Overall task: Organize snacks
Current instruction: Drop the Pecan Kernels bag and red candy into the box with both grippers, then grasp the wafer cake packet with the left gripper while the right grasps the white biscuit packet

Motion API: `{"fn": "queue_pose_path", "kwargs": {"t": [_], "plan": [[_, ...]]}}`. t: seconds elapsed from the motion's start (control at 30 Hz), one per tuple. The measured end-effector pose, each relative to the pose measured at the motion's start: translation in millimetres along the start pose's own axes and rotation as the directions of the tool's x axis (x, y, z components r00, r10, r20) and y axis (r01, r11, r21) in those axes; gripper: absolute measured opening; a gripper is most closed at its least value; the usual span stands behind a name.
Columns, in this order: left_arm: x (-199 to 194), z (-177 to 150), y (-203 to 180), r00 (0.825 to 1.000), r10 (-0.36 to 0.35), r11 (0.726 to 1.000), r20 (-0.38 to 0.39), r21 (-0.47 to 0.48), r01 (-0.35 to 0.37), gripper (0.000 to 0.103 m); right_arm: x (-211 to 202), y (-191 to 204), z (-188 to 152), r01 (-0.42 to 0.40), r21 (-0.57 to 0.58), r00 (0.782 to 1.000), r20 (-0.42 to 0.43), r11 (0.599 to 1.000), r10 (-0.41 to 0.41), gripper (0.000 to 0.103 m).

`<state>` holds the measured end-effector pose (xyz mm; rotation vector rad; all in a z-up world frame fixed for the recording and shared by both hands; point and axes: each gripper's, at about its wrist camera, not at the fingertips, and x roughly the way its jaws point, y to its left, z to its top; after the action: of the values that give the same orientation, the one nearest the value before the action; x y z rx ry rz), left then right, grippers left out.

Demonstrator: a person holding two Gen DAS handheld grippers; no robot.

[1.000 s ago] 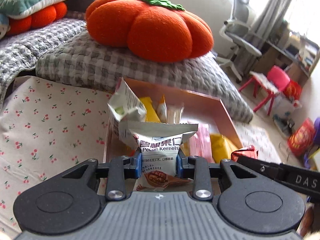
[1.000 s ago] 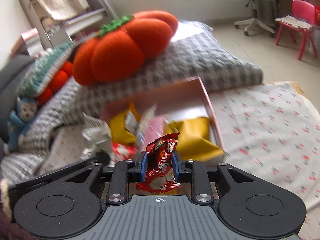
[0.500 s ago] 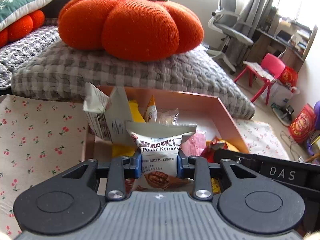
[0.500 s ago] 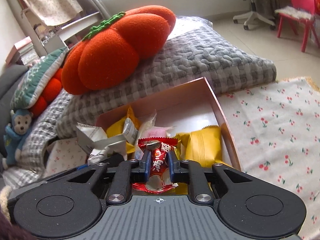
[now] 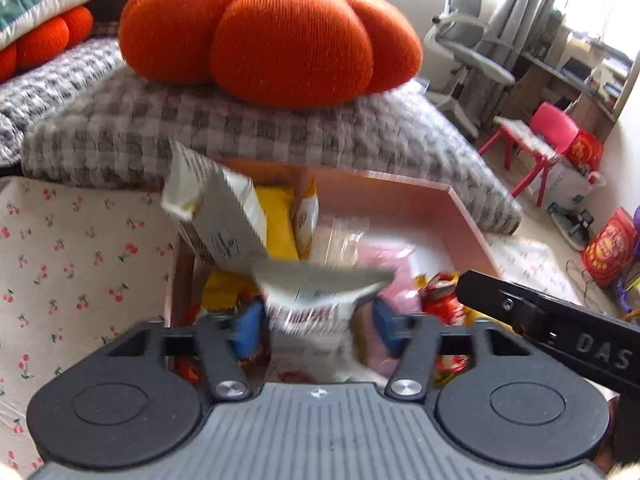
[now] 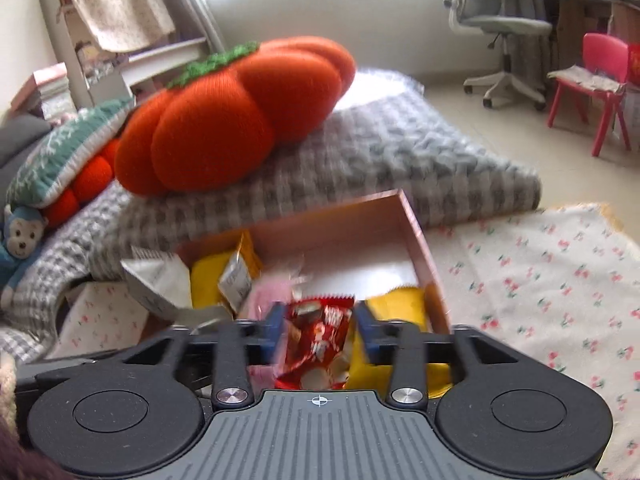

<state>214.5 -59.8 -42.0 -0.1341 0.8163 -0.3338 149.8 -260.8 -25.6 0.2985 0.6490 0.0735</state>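
Two grippers, jaws parted, each with a loose snack packet between the fingers above the pink box.

Left gripper (image 5: pixel 316 330): jaws spread clear of the white nut packet (image 5: pixel 316 308), no grip evident; blur prevents confirming contact. Right gripper (image 6: pixel 320 334): jaws likewise wide, red candy packet (image 6: pixel 316 340) loose between them. Both packets sit directly ahead of the fingers, over the pink cardboard box (image 6: pixel 416 236). Hazard: the slick, crinkled foil pouches are light and may slide off the heaped yellow wrappers (image 6: pixel 400 308), or snag a blue pad on withdrawal. A creased white carton (image 5: pixel 212 216) leans ahead-left over the box wall and could tip out. Beyond: knitted pumpkin cushion (image 5: pixel 272 36), soft and lobed.
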Motion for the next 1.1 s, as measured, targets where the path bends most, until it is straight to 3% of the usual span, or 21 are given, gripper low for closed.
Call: {"fn": "queue_pose_path", "kwargs": {"t": [0.03,0.23,0.53,0.67,0.83,1.0,1.1], "plan": [[-6,2,0,1.0,-0.014,1.0,0.016,0.003,0.013,0.072,-5,-3,1,0.002,0.01,1.0,0.007,1.0,-0.002,0.059],[-54,8,12,0.996,-0.033,0.999,0.081,-0.023,0.035,0.081,-27,-25,3,-0.011,0.146,0.999,-0.035,0.989,0.016,0.063],[-90,-23,59,0.997,0.061,0.979,-0.051,-0.191,-0.069,0.082,-55,-2,-16,-0.044,0.101,0.991,-0.124,0.994,0.056,0.065],[-97,-45,60,0.987,0.121,0.983,-0.106,-0.129,-0.134,0.081,-58,3,-25,-0.031,0.098,0.983,-0.175,0.995,0.048,0.065],[-108,-65,64,0.985,0.077,0.976,-0.153,-0.19,-0.105,0.081,-67,6,-43,-0.022,0.083,0.974,-0.224,0.996,0.04,0.065],[-109,-76,63,0.975,0.13,0.974,-0.178,-0.161,-0.159,0.079,-67,3,-50,-0.005,0.07,0.967,-0.253,0.998,0.023,0.065],[-107,-81,64,0.972,0.125,0.971,-0.201,-0.176,-0.161,0.077,-62,1,-51,0.004,0.087,0.961,-0.274,0.996,0.02,0.065]]}}
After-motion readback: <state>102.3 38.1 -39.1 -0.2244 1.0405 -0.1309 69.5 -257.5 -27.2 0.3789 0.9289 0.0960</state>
